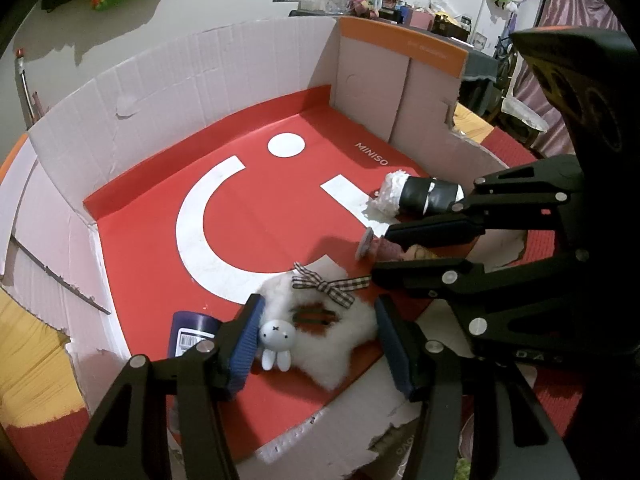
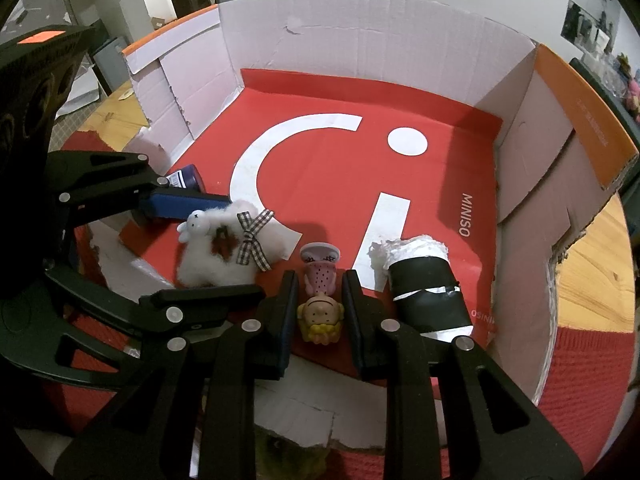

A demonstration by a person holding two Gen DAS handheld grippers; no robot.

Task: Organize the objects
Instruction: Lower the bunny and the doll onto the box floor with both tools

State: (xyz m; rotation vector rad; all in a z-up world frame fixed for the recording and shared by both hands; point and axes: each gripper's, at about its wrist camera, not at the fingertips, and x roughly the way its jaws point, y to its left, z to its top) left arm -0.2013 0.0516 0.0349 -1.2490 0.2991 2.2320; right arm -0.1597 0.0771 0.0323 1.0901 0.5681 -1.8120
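Inside the big box (image 2: 520,128), the left gripper (image 1: 316,340) is open wide around the fluffy white toy (image 1: 320,332) lying on the red floor. The right gripper (image 2: 319,308) is almost shut around the little doll (image 2: 320,300), beside a black roll (image 2: 428,292).

A cardboard box (image 2: 360,32) sits on the table (image 2: 592,264). On the mat (image 2: 340,184) lining its floor, along the near wall, lie a plush star (image 2: 224,252), a doll figure (image 2: 320,304) to its right, and a wrapped roll (image 2: 424,280) farther right. Left of the star lies what may be a bottle (image 2: 186,176), partly hidden.
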